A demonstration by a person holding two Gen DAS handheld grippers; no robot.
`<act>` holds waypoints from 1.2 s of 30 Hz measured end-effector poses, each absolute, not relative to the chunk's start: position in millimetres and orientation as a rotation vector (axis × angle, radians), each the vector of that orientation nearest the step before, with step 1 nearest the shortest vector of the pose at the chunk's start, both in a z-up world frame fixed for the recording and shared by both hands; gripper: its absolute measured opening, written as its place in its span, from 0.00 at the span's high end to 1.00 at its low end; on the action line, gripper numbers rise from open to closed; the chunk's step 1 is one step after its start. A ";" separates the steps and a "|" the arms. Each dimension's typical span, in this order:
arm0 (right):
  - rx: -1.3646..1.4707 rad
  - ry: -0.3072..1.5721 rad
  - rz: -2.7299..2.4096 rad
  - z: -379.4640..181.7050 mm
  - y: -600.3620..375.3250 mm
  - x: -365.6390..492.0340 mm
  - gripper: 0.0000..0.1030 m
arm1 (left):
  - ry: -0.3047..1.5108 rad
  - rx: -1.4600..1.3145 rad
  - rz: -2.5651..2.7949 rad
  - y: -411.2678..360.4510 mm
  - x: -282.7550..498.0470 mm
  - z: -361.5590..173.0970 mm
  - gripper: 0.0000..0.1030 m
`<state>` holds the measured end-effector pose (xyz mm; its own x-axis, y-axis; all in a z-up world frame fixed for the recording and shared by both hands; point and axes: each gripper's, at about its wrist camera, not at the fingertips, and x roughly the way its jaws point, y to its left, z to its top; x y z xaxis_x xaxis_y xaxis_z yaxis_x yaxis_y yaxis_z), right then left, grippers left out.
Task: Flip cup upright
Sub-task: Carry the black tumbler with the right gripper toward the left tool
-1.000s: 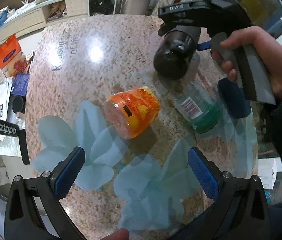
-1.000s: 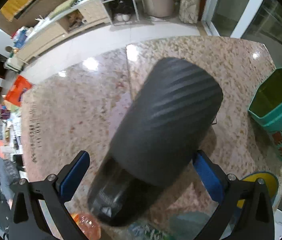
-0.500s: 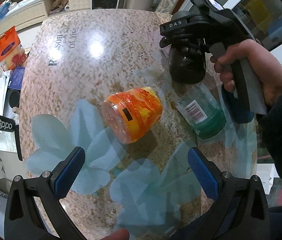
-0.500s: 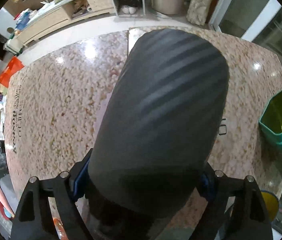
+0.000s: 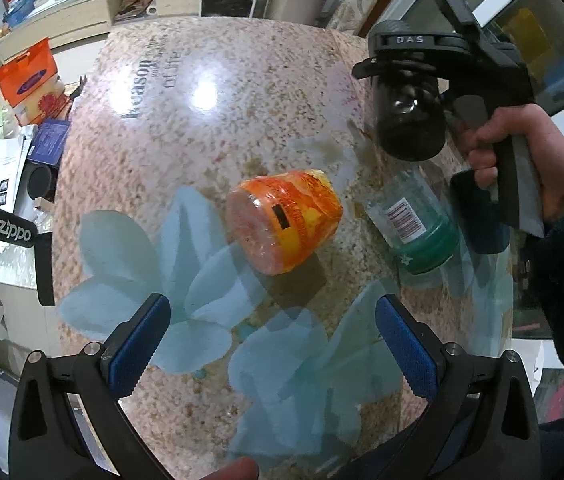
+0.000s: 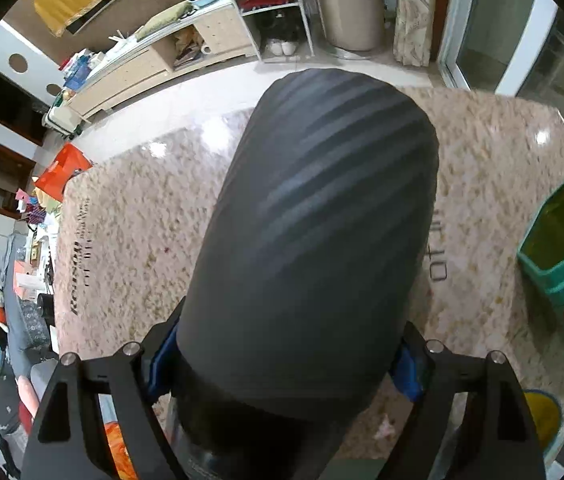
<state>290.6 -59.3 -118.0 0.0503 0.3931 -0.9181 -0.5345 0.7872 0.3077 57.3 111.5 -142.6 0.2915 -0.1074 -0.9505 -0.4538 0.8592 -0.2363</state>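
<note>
The black ribbed cup fills the right wrist view, clamped between the blue pads of my right gripper and lifted off the table. In the left wrist view the same cup hangs under the right gripper at the upper right, its glossy end turned toward the camera, above the granite table. My left gripper is open and empty, low over the table's near edge.
An orange jar lies on its side at the table's middle. A clear green-based jar lies to its right. A green tin stands at the right. Boxes and papers crowd the left.
My right gripper closed on the black cup and lifted it, turning it from tilted toward steep. The left gripper stayed open in place.
</note>
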 end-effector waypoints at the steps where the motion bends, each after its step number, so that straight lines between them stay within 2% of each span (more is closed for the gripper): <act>1: -0.127 1.334 0.712 -111.0 -60.4 291.7 0.20 | 1.268 -0.521 0.250 112.2 56.1 -141.7 0.00; 9: -0.109 1.235 0.762 -42.2 -99.2 298.8 0.21 | 1.227 -0.511 0.243 111.8 47.4 -122.2 0.00; 19: -0.180 1.136 0.816 21.2 -158.8 213.5 0.21 | 1.172 -0.407 0.201 98.3 37.6 -89.5 0.00; 28: -0.282 1.221 0.813 -23.4 -204.3 98.9 0.21 | 1.184 -0.371 0.188 79.0 10.1 -78.7 0.00; 36: -0.307 1.325 0.798 -78.9 -220.8 58.1 0.21 | 1.254 -0.339 0.163 56.1 -13.2 -106.2 0.00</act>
<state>58.1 -220.8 -78.9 0.0320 0.3417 -0.9392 -0.6708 0.7040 0.2333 -13.2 56.1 -106.2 0.3085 -0.0632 -0.9491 -0.3043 0.9388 -0.1614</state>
